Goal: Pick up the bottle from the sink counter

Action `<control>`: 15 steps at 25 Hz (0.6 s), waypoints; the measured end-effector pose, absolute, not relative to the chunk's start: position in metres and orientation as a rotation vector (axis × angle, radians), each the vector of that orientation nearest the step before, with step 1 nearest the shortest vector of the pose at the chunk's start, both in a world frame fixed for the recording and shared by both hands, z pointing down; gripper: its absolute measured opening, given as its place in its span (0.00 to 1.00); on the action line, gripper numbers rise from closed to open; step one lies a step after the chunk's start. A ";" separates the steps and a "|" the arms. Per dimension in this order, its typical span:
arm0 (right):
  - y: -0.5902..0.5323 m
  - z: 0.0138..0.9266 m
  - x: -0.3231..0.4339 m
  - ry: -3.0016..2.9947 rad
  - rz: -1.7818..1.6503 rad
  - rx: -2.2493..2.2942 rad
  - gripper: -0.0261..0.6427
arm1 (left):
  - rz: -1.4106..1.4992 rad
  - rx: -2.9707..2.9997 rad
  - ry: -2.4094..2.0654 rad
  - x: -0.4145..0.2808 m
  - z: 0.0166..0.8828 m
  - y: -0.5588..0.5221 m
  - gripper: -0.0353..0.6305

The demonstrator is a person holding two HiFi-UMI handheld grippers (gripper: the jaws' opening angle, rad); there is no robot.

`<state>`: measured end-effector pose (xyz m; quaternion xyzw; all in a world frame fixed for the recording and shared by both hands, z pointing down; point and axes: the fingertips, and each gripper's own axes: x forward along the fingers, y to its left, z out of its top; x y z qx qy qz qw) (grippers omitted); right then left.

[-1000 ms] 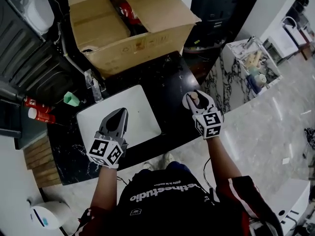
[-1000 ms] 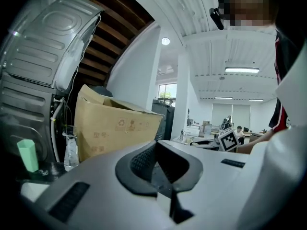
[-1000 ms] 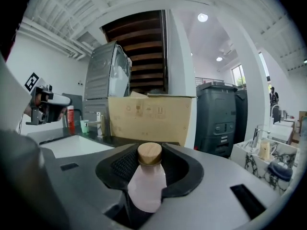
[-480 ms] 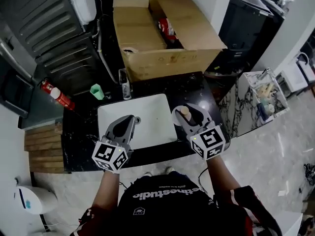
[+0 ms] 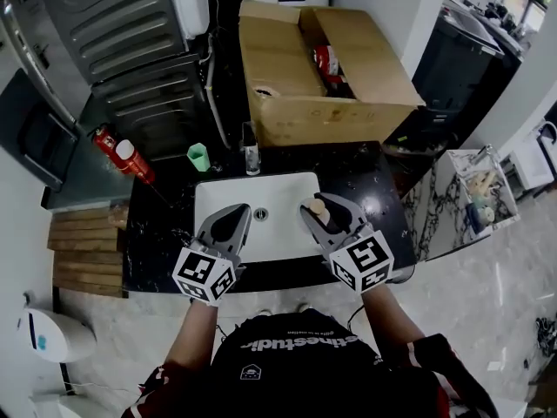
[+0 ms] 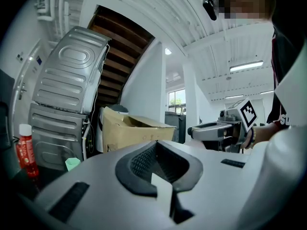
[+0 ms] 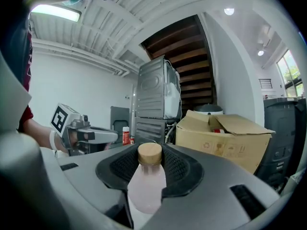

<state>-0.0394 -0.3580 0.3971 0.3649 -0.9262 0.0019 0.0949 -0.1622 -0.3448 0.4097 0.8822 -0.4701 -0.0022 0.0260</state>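
A pale pink bottle [image 7: 147,186] with a wooden cap sits between the jaws of my right gripper [image 7: 149,169], which is shut on it. In the head view the bottle's cap [image 5: 318,207] shows at the tip of the right gripper [image 5: 324,218], held above the white sink basin [image 5: 274,200]. My left gripper [image 5: 228,226] hovers over the basin's left part with its jaws shut and nothing in them; in the left gripper view its jaws meet in front of the camera [image 6: 160,176].
A black stone counter [image 5: 361,177] surrounds the basin, with a tap [image 5: 251,157] and a green cup [image 5: 199,157] behind it. An open cardboard box [image 5: 322,77] stands at the back. A red bottle [image 5: 126,157] stands at the left, by a grey appliance [image 5: 113,24].
The view has swung, so the sink and box now sit more centred. Both grippers have come over the basin, the right one still holding the bottle.
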 end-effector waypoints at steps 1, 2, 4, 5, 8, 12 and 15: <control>-0.357 0.396 -0.042 -2.750 0.006 1.078 0.29 | -0.008 2.726 -1.458 -0.163 0.409 -0.344 0.07; -0.356 0.396 -0.045 -2.753 0.004 1.075 0.29 | -0.009 2.727 -1.463 -0.164 0.409 -0.344 0.07; -0.354 0.395 -0.048 -2.754 -0.005 1.071 0.29 | -0.012 2.730 -1.469 -0.166 0.407 -0.344 0.07; -0.353 0.395 -0.049 -2.752 -0.011 1.070 0.29 | -0.014 2.731 -1.469 -0.166 0.407 -0.343 0.07; -0.350 0.395 -0.051 -2.746 -0.022 1.072 0.29 | -0.019 2.730 -1.467 -0.168 0.408 -0.341 0.07; -0.349 0.396 -0.051 -2.743 -0.014 1.077 0.29 | -0.024 2.724 -1.460 -0.168 0.410 -0.340 0.07; -0.350 0.398 -0.051 -2.746 0.001 1.087 0.29 | -0.027 2.725 -1.451 -0.166 0.412 -0.340 0.07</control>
